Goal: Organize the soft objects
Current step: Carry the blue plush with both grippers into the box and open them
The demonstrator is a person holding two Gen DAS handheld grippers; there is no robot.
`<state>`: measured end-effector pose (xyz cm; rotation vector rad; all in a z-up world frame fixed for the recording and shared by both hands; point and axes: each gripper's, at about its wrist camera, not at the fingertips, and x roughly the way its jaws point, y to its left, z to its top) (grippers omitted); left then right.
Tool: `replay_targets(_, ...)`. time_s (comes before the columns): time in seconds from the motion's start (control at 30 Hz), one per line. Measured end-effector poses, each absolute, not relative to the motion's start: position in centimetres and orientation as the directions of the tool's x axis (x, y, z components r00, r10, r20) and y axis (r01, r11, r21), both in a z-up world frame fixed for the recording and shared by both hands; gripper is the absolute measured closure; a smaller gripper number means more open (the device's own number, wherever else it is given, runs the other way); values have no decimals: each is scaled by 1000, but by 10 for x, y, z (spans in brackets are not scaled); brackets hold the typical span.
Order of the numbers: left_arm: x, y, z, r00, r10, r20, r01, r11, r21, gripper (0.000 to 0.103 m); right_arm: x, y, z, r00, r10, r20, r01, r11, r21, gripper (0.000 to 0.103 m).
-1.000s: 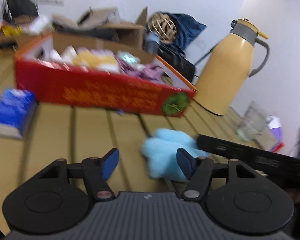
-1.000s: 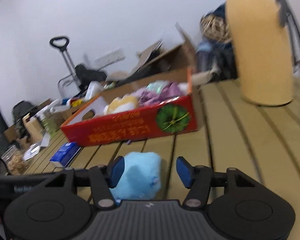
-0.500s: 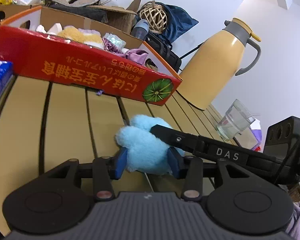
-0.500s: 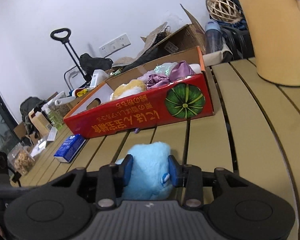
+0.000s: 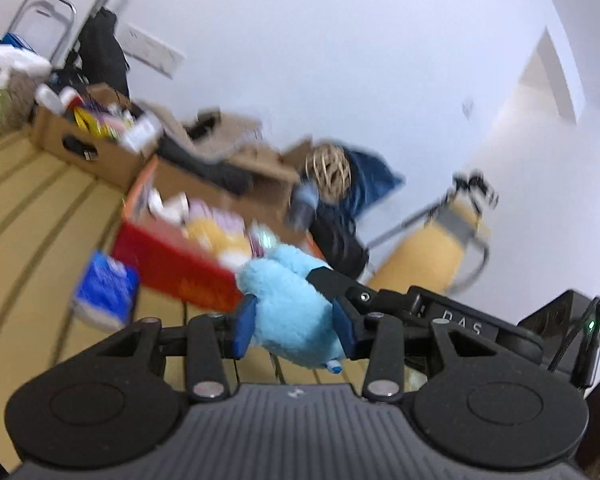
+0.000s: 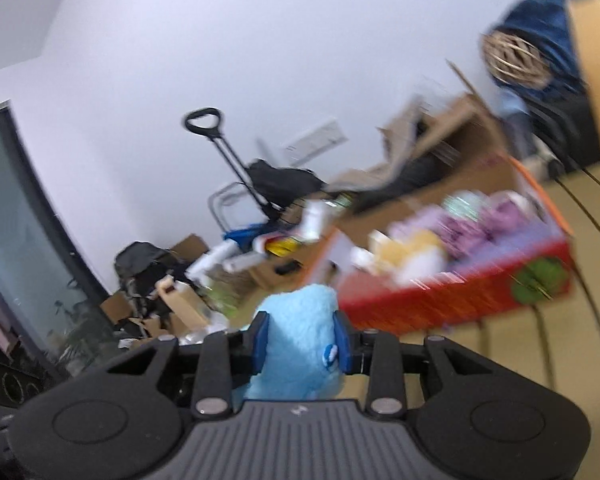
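While clamped from both sides, blue plush (image 5: 290, 312) off table (image 5: 32, 216); L gripper (image 5: 294, 326) & R gripper (image 6: 300, 340) jaws just closing, gripping it, red box (image 6: 460, 300) behind.

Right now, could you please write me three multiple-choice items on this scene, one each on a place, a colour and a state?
1. Where does the blue packet lie?
A. on the slatted table beside the red box
B. inside the red box
C. on the yellow jug

2. What colour is the plush toy?
A. pink
B. green
C. light blue

3. How is the plush toy held?
A. by neither gripper
B. pinched by both grippers
C. by the left gripper only

Answers: 1 A, it lies on the table left of the red box. 2 C, its fur is light blue. 3 B, the left gripper and right gripper both squeeze it.
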<state>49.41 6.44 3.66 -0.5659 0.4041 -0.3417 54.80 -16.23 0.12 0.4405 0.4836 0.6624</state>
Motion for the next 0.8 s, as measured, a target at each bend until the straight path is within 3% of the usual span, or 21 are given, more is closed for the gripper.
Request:
replay_targets(0.3, 498, 134, 64, 913, -322, -250, 137, 819, -557, 62, 576, -80, 28, 620, 748, -238, -549, 630, 549, 71)
replay_targets(0.57, 536, 138, 57, 900, -348, -263, 156, 819, -552, 62, 608, -76, 16, 605, 754, -256, -513, 615, 599, 71)
replay_targets(0.8, 612, 144, 68, 883, -385, -269, 188, 815, -548, 62, 664, -68, 35, 654, 699, -288, -501, 686, 527, 71)
